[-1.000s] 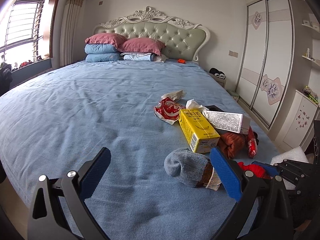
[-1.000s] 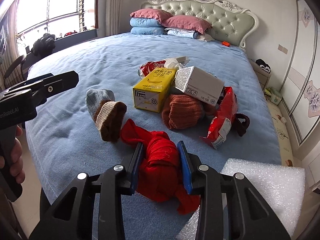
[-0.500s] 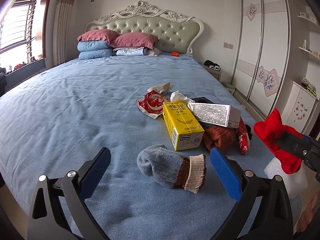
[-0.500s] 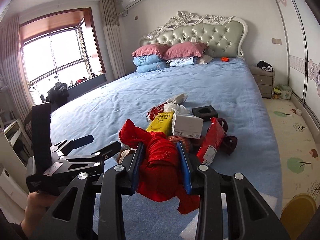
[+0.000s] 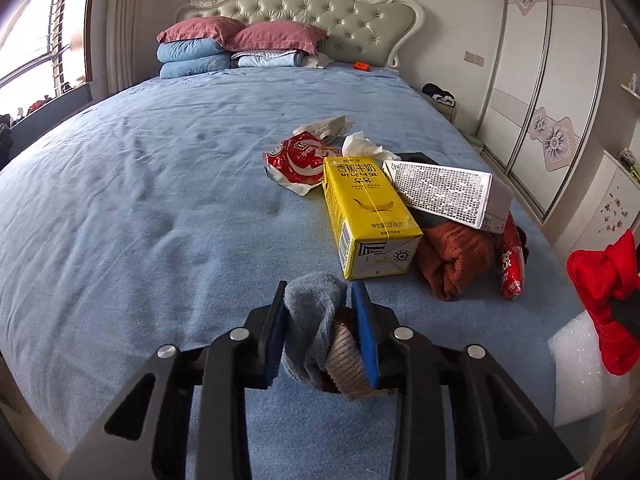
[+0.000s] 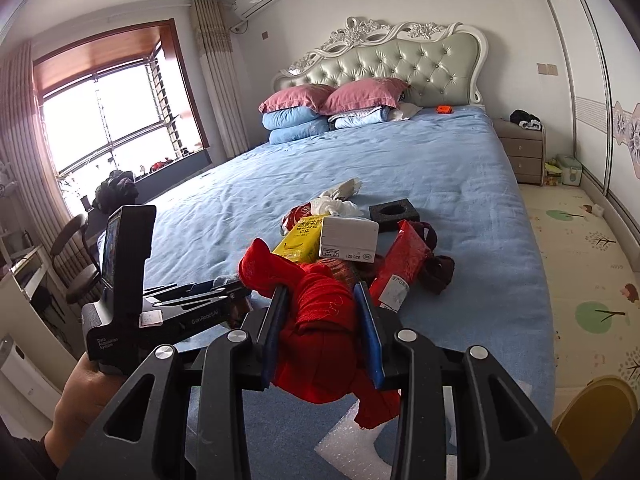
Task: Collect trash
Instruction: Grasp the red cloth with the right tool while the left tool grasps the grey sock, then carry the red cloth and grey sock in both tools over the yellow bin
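On the near edge of the blue bed [image 5: 140,200], left gripper [image 5: 320,304] with jaws closed to a narrow gap on a grey sock [image 5: 310,312], its beige cuff [image 5: 346,360] bunched low between the blue pads [image 5: 366,332]. Just beyond the sock, lying flat: yellow carton [image 5: 368,208], and against its right side a white box [image 5: 440,188] tilted over a rust knit [image 5: 456,256]. Right of the knit, a red packet [image 5: 510,264] on edge. Behind the carton, touching it: red wrapper [image 5: 298,160], with crumpled tissue [image 5: 362,146] and pale paper [image 5: 328,126] just past. Black foam block [image 6: 394,212] near the tissue, apart from the box. At the headboard [image 5: 304,20], pink and blue pillows [image 5: 208,48], well apart from the pile.

Off the bed's right side, right gripper [image 6: 322,320] raised, jaws pinched partway on a red cloth [image 6: 324,336] that bulges between the pads [image 6: 370,336] and hangs below them; same cloth at the far right of the left view [image 5: 604,288]. Under it, white foam sheet [image 5: 576,376] touching the bed's corner. In the right view, left gripper's body [image 6: 132,292] to the left, gripped from below by a hand [image 6: 76,396]. Dark sock [image 6: 438,272] beside the red packet.
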Demonstrator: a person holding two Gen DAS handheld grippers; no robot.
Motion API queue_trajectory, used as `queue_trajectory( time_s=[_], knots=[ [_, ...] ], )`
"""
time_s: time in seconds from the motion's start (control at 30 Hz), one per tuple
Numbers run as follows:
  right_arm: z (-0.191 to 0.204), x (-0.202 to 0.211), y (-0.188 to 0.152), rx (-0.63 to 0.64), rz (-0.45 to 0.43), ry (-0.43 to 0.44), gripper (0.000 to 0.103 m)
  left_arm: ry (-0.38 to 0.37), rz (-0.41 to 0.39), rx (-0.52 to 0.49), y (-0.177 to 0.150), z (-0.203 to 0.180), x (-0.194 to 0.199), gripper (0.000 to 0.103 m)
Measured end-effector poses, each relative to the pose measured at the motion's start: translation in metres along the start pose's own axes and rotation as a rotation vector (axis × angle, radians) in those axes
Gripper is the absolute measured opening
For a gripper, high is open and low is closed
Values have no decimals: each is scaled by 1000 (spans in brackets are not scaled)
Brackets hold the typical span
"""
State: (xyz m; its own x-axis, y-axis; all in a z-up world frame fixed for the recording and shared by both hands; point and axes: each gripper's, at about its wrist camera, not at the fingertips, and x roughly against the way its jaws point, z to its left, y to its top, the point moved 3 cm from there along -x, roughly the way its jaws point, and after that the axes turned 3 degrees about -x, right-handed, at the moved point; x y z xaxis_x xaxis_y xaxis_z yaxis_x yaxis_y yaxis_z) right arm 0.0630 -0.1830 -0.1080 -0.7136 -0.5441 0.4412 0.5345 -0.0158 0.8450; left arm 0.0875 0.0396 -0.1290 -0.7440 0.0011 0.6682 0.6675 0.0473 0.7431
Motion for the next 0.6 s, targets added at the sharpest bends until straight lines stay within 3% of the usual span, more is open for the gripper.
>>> queue_trajectory(
  time_s=[0.3,0.6],
  knots=[
    [-9,18,-1,-28,-41,6,34,-69,-52,-32,3,-24,40,28],
    [-56,66,0,-96,-131,-79,34,-183,-129,-173,25,-110,70,29]
  ],
)
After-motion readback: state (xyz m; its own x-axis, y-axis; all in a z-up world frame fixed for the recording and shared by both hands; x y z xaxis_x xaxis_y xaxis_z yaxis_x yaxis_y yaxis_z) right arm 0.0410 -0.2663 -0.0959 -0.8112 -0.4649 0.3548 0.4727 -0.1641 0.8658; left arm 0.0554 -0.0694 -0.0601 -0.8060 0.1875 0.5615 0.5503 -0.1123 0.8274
